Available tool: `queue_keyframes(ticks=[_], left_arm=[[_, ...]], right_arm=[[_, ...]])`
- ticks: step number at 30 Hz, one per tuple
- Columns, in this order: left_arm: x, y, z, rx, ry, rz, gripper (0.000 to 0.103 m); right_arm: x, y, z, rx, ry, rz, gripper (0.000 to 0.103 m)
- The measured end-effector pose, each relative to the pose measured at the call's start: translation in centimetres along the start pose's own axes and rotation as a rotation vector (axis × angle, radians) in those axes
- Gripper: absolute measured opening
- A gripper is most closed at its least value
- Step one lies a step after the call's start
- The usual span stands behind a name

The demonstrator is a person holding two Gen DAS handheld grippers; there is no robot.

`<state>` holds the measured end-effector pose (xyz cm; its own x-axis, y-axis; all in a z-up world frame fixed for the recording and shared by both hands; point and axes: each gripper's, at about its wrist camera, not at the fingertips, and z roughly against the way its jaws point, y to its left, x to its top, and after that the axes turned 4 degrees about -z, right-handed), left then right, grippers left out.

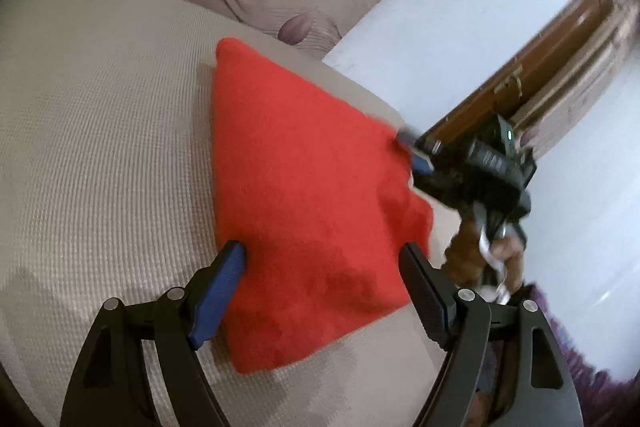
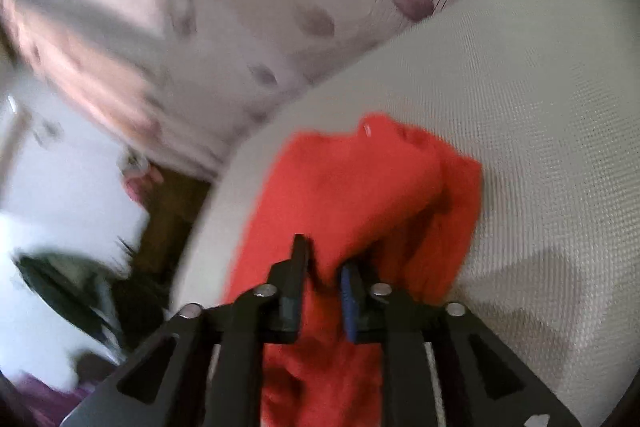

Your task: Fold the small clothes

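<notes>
Red cloth lies on the beige textured cushion, already doubled into a rough triangle under and ahead of my jaws. My left gripper hangs spread wide over the near edge, one pad on either side, pressing nothing. My right gripper stands narrow, with a bunched fold of the cloth between the pads; I judge it pinched, though blur makes that uncertain. In the left view those right fingers meet the far right corner. One fold looks done; that corner is still rumpled, so squaring up and a further fold remain.
</notes>
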<state>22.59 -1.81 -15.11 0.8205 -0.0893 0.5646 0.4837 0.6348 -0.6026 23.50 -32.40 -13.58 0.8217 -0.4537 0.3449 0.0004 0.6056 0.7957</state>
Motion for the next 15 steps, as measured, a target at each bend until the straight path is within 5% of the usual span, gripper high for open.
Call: queue_keyframes(ticks=[1,2,5,6,8,9,13,15], left_arm=[[-0.1,0.0,-0.1,0.006,0.004,-0.011,0.079],[0.2,0.0,-0.4,0.008,0.006,-0.016,0.079],[-0.1,0.6,-0.9,-0.002,0.006,-0.004,0.079],[-0.3,1.0,-1.1,-0.006,0.007,0.007,0.079],[-0.8,1.7,-1.3,-0.017,0.020,0.035,0.079],[-1.1,2.1,-1.4,-0.027,0.022,0.048,0.079],[-1.5,1.5,-0.4,-0.046,-0.032,-0.005,0.079],[-1.6,1.2,-0.2,-0.039,-0.063,-0.028,0.079]], right_arm=[[0.5,-0.2,0.0,0.006,-0.014,-0.024,0.058],[0.9,-0.3,-0.2,-0.005,-0.018,-0.033,0.065],[2.3,-0.5,-1.8,-0.044,-0.002,-0.054,0.066],[2.6,-0.7,-2.4,-0.056,0.001,-0.061,0.064],[3.2,-0.7,-3.7,-0.091,0.028,-0.054,0.033],[3.3,-0.4,-4.5,-0.110,0.050,-0.039,0.009],[3.4,2.9,-4.4,-0.142,0.001,0.131,0.008],[4.0,3.9,-1.9,-0.026,-0.125,0.154,0.008]])
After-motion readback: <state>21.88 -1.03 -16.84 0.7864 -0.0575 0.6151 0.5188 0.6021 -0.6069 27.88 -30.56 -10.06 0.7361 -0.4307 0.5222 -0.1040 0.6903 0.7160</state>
